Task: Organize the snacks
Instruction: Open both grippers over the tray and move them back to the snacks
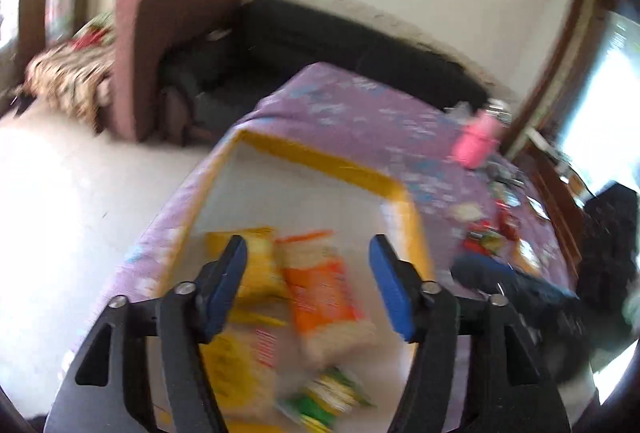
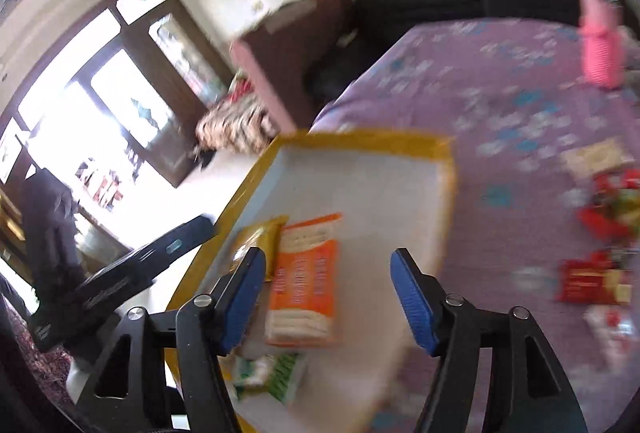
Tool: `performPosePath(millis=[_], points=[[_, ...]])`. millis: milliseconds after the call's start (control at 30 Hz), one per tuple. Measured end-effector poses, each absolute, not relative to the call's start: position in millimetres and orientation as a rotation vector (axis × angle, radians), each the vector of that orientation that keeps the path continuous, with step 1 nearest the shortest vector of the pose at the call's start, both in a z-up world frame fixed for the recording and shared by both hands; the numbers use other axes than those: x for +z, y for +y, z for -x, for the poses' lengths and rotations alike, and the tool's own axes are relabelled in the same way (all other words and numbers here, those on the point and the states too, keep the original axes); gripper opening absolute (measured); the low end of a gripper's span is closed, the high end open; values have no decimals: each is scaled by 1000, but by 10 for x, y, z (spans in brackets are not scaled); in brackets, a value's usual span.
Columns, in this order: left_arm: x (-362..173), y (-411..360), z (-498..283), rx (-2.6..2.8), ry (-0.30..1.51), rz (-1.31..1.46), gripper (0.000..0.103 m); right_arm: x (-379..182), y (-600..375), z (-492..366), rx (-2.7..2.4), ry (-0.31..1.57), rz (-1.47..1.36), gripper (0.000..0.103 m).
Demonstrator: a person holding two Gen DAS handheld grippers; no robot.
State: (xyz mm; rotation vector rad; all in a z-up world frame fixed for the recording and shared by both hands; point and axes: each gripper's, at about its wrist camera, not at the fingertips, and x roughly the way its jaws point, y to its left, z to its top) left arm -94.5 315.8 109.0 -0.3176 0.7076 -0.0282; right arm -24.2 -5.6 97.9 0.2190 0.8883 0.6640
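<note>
A tray with a yellow rim (image 1: 320,157) and a white floor lies on the purple cloth. Inside it lie an orange and white packet (image 1: 326,297), a yellow packet (image 1: 256,265) beside it on the left, and a green and white packet (image 1: 332,399) nearer to me. My left gripper (image 1: 309,249) hangs open over these packets with its blue pads touching none of them. My right gripper (image 2: 329,259) is open too, over the same tray (image 2: 360,137), with the orange packet (image 2: 308,281) below its left pad. Both views are blurred.
Red, green and white snack packets (image 2: 596,281) lie loose on the purple cloth (image 2: 500,73) to the right of the tray. A pink bottle (image 2: 600,49) stands at the far right. A dark sofa (image 1: 320,33) and a brown armchair (image 1: 136,45) stand behind the table.
</note>
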Motion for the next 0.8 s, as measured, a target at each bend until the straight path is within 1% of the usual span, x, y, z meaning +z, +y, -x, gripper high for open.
performPosePath(millis=[33, 67, 133, 233, 400, 500, 600, 700, 800], points=[[1163, 2969, 1010, -75, 695, 300, 74, 1024, -285, 274, 639, 865, -234, 69], [1214, 2830, 1043, -112, 688, 288, 75, 1047, -458, 299, 617, 852, -244, 69], [1286, 2484, 1102, -207, 683, 271, 75, 1052, -866, 324, 554, 838, -263, 70], [1291, 2031, 1107, -351, 704, 287, 75, 902, -1488, 305, 468, 867, -314, 72], [1050, 1429, 950, -424, 809, 291, 75, 586, -2243, 325, 383, 934, -386, 72], [882, 1318, 885, -419, 868, 323, 75, 451, -2658, 268, 341, 939, -460, 73], [786, 1309, 907, -379, 887, 329, 75, 484, -3070, 117, 244, 871, -502, 73], [700, 1328, 891, -339, 914, 350, 75, 536, -3485, -190, 124, 824, -473, 73], [634, 1331, 833, -307, 935, 363, 75, 461, -3632, -503, 107, 864, -424, 73]])
